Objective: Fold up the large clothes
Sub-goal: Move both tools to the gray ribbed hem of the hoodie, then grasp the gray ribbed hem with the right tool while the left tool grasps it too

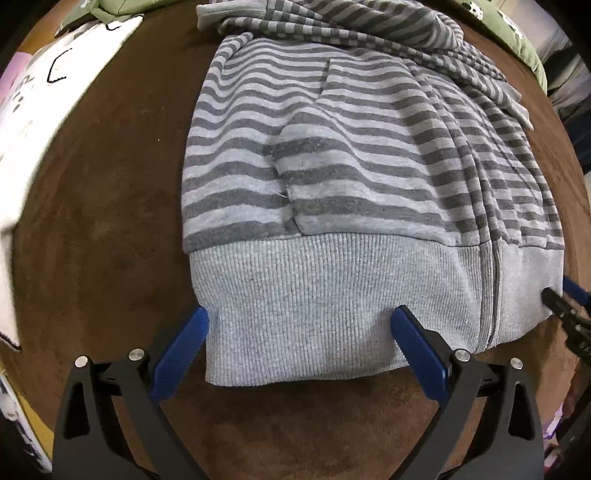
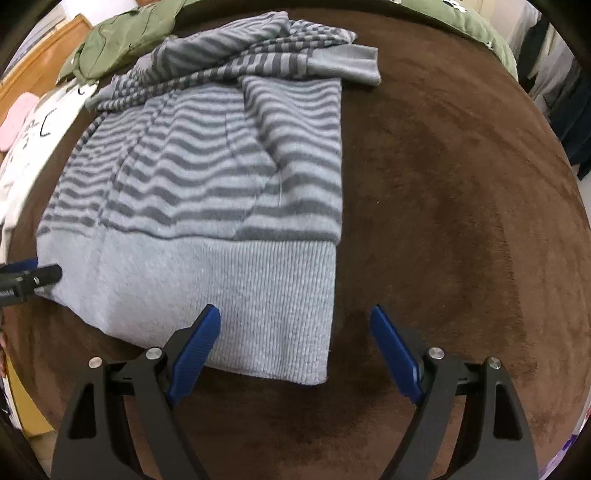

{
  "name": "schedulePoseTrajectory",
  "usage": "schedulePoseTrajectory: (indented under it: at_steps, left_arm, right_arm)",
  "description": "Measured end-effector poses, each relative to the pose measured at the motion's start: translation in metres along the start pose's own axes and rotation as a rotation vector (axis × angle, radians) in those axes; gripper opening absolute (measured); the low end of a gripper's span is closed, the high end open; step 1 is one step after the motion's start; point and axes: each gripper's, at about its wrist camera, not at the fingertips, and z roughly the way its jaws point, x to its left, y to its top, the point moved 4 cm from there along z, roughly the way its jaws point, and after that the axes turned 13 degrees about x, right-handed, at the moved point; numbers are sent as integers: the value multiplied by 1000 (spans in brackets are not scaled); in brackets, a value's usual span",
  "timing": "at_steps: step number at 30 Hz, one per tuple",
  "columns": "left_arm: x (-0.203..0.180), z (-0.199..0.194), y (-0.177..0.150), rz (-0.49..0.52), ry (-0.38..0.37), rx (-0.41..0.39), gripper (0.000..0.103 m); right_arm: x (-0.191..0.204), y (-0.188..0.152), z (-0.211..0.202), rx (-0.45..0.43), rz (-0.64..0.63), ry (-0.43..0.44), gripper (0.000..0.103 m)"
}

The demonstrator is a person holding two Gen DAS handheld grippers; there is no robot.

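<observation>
A grey striped hoodie (image 1: 332,147) lies flat on a brown velvety surface (image 1: 110,221), with its ribbed hem (image 1: 314,288) nearest me and its sleeves folded across the top. My left gripper (image 1: 301,319) points down over the hem's left corner, open, with one finger just off the hem's side edge and the other over the rib. My right gripper (image 2: 295,314) hangs open over the hoodie's (image 2: 207,166) right hem corner (image 2: 317,369), straddling its side edge. Neither gripper presses on the cloth. A finger (image 2: 48,275) of the left gripper shows at the right wrist view's left edge.
A white cloth with black line drawings (image 1: 55,92) lies left of the hoodie. Green garments (image 2: 122,33) are bunched behind it, and another (image 1: 517,33) at the back right. Bare brown surface (image 2: 461,203) stretches to the hoodie's right. Dark clothes (image 2: 561,96) hang beyond the far right edge.
</observation>
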Motion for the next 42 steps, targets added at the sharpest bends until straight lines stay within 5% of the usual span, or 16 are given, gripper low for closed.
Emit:
schedulePoseTrajectory:
  at_steps: [13,23,30,36,39,42]
  left_arm:
    - [41,9,-12,-47,-232,9,97]
    - [42,9,-13,-25,-256,-15,97]
    - [38,8,-12,-14,-237,2,93]
    - [22,3,-4,-14,-186,33,43]
    - [9,0,0,20,-159,24,28]
    - [7,1,3,10,-158,15,25]
  right_arm:
    - [-7,-1,3,10,19,51,76]
    - [-3,3,4,28,32,64,69]
    - [1,2,4,31,29,74,50]
    - [10,6,2,34,7,77,22]
    - [15,8,1,31,-1,67,11]
    - [14,7,1,30,6,70,11]
